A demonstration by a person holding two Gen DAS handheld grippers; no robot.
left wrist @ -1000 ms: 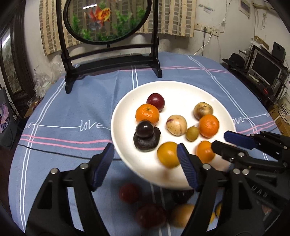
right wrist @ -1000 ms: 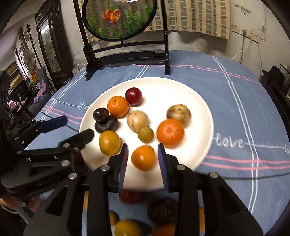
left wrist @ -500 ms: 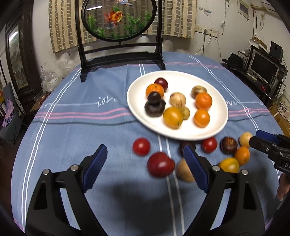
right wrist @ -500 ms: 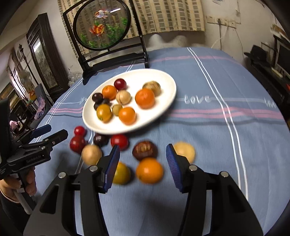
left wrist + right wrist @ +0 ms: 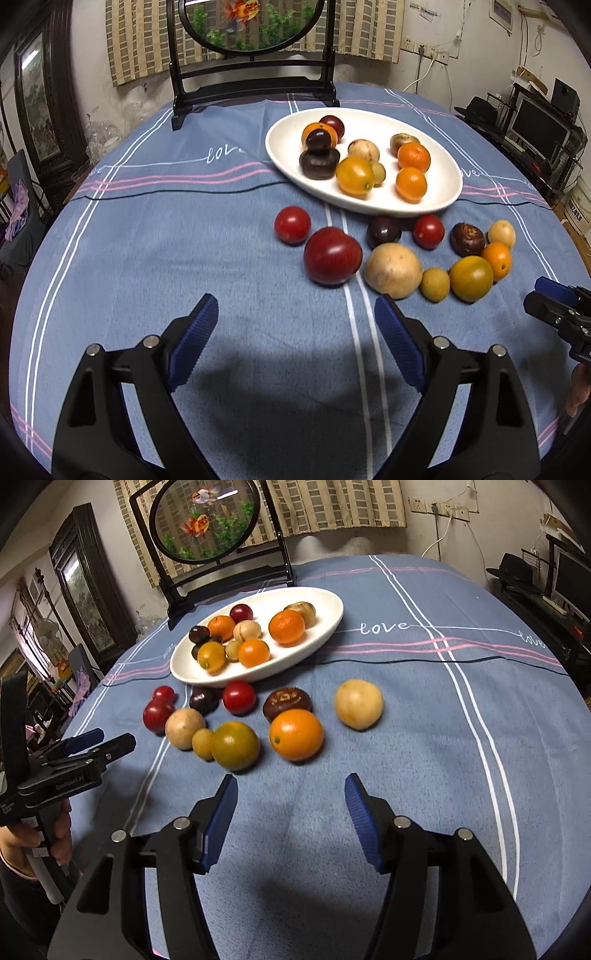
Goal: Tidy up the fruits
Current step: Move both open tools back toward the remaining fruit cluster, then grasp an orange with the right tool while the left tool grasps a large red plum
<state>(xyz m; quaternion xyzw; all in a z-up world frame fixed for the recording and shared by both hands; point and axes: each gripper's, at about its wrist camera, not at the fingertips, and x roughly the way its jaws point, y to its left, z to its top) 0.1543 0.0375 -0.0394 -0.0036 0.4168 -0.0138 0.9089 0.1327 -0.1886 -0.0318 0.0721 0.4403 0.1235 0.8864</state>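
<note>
Both grippers have pulled back off the plate since a second ago; loose fruit that sat under my fingers is now fully in front of them.

Loose fruit sits in a cluster on the blue cloth on the surface, just in front of the plate [image 5: 443,162]. Big red fruit [image 5: 332,255] is nearest my left gripper [image 5: 295,339], tan round one [image 5: 393,271] just beside it on the right. Yellow-green fruit [image 5: 235,746] and orange [image 5: 296,734] lie ahead of my right gripper [image 5: 290,818]; orange's stem dimple faces the camera. Pale fruit [image 5: 358,703] sits apart to the right. Brown flat fruit [image 5: 287,701] shows its top up. Most are near-round, so I can't call a long axis on them.

Plate is oval, long axis running diagonally across both views, with nine or so fruits in it, one dark fruit stacked on another [image 5: 318,153].

Left fingers wide apart, nothing between. Right fingers apart and opening, nothing between. Both point down at bare cloth short of the cluster.
</note>
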